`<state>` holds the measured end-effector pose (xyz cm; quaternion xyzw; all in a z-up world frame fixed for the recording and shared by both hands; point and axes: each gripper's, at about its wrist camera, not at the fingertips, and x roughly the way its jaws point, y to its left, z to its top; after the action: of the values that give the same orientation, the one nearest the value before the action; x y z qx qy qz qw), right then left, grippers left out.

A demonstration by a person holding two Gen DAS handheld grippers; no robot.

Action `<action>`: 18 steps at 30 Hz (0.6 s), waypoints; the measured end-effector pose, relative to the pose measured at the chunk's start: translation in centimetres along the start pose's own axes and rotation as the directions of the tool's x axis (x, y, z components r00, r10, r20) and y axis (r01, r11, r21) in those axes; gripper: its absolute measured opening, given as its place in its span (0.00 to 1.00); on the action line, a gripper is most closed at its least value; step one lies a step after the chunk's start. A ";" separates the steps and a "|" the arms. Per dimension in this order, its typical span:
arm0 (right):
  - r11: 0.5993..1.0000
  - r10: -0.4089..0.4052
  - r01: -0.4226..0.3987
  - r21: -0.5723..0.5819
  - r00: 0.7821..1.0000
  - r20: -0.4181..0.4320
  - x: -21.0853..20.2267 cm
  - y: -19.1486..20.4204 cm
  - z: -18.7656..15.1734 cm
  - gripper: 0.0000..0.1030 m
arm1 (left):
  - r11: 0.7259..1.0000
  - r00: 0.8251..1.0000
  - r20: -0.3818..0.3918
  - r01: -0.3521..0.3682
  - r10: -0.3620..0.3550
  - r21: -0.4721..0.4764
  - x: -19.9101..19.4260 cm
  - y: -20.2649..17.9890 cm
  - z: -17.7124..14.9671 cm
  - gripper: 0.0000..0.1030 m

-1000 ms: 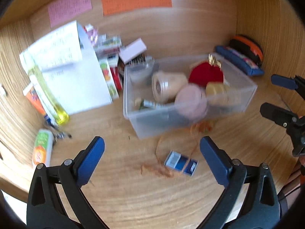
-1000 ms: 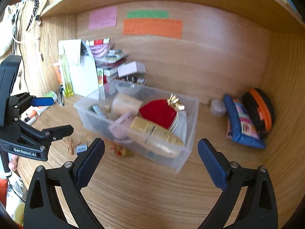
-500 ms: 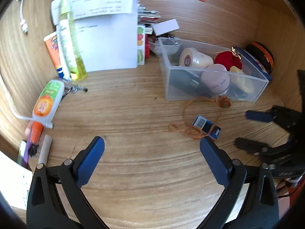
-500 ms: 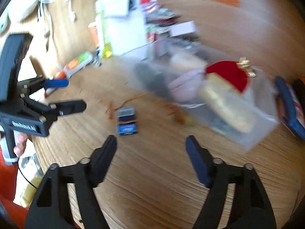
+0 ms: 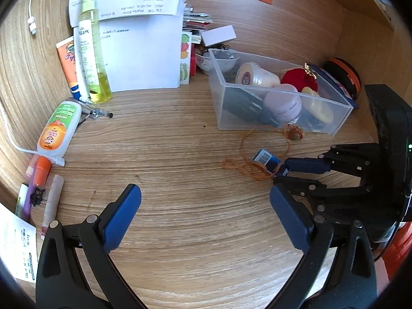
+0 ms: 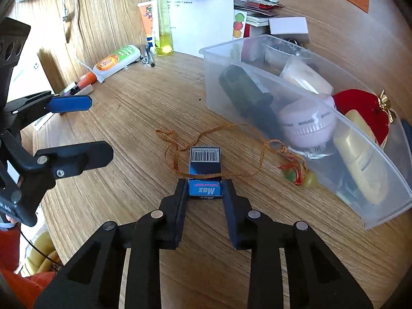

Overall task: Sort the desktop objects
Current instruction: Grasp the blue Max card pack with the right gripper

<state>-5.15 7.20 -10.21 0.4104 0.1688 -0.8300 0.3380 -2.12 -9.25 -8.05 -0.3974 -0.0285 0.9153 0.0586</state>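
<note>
Since half a second ago, the right gripper (image 6: 205, 190) has closed in on the small blue box (image 6: 205, 166), and its jaws are now pressing the box's near end from both sides. That box is lying flat on the wooden desk (image 5: 180, 154), inside the loop of orange string (image 6: 219, 149) and just in front of the clear plastic bin (image 6: 386, 170). Bare desk is lying open to its left. Over that bare stretch the left gripper (image 5: 206, 216) is hovering with jaws spread wide, holding nothing.
</note>
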 end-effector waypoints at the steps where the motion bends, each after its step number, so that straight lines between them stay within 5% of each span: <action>1: 1.000 0.006 -0.006 -0.002 1.000 -0.001 0.0 0.0 0.0 0.24 | 1.000 1.000 0.001 0.002 -0.002 0.004 0.0 -0.2 0.1 0.98; 10: 0.999 -0.032 0.032 0.043 0.999 -0.001 -2.6 -2.0 -4.1 0.24 | 0.997 0.998 0.000 0.058 -0.058 0.045 0.7 -2.9 1.2 0.98; 18: 0.979 -0.126 0.123 0.161 0.992 0.007 -4.6 -7.5 -6.5 0.24 | 0.993 0.993 -0.088 0.085 -0.078 0.080 5.2 -8.5 3.1 0.98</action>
<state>-4.71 18.11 -10.40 0.4176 0.1241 -0.8638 0.2529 -7.18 -0.18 -8.91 -0.4315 -0.0036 0.8950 0.1135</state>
